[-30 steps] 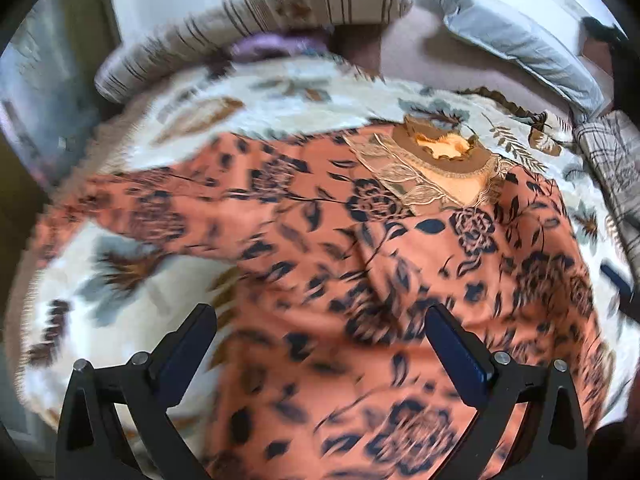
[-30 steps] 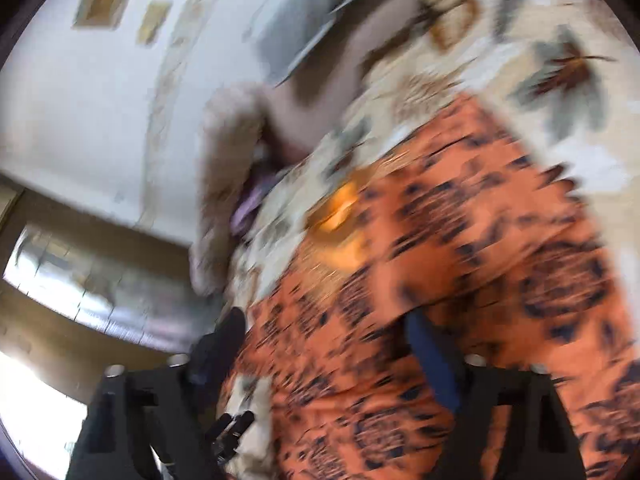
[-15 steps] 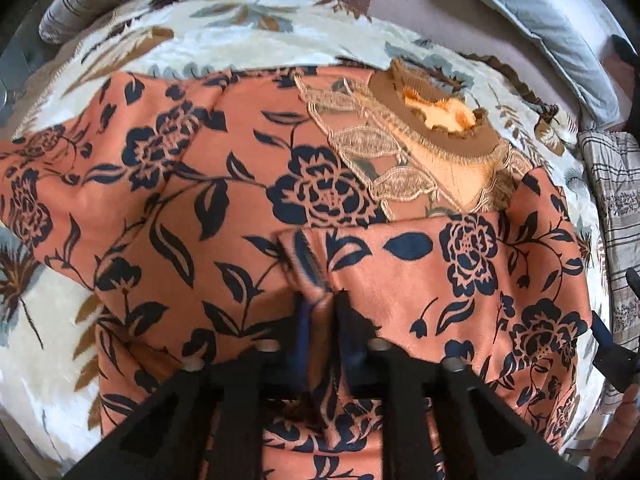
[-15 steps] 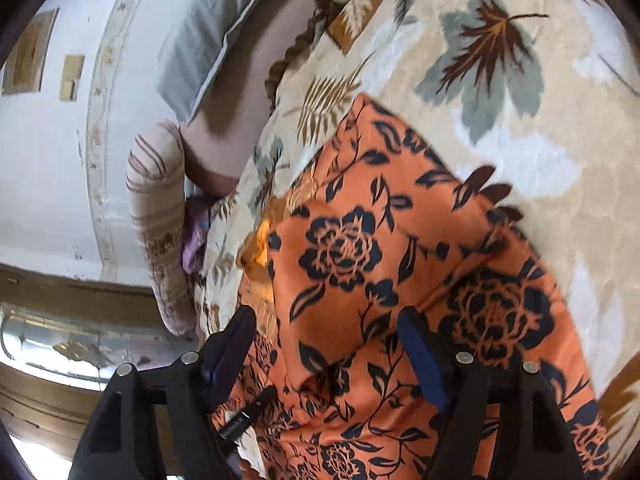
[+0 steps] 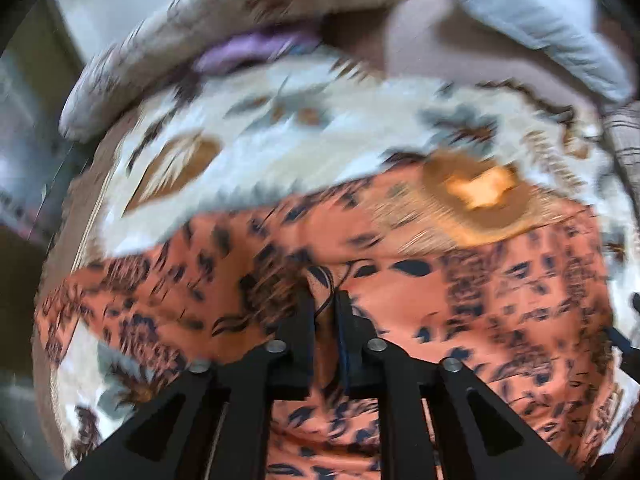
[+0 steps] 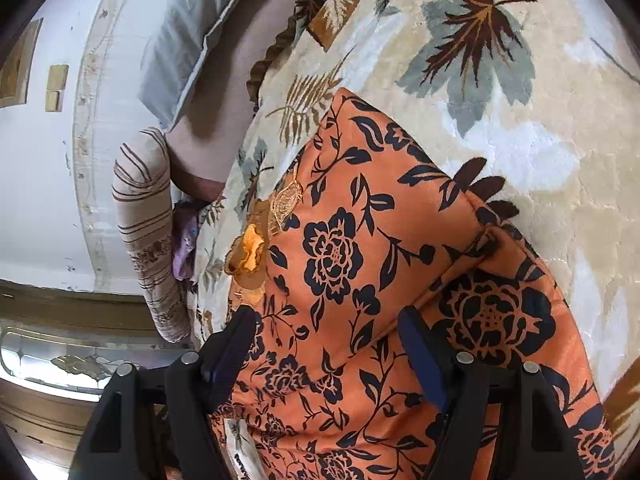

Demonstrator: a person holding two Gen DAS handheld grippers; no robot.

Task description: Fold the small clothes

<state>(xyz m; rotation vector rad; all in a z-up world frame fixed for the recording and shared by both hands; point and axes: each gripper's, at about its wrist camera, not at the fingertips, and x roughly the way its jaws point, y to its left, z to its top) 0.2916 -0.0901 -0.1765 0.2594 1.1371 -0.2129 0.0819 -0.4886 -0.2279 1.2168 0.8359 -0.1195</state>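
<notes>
Orange floral fabric of the small dress is pinched between the pressed-together fingers of the left gripper. The right gripper hovers spread wide over the dress, gripping nothing. The garment lies on a cream leaf-patterned blanket. Farther off sit a striped bolster and a grey pillow.

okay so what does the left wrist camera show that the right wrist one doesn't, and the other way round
Only the left wrist view shows the left gripper shut on a pinch of the orange floral garment, in a motion-blurred picture. Only the right wrist view shows the right gripper open over the garment's folded-over sleeve, plus the carved wooden headboard, sharply. Both show the garment's embroidered neckline, the leaf-print blanket, the striped bolster and the grey pillow.
</notes>
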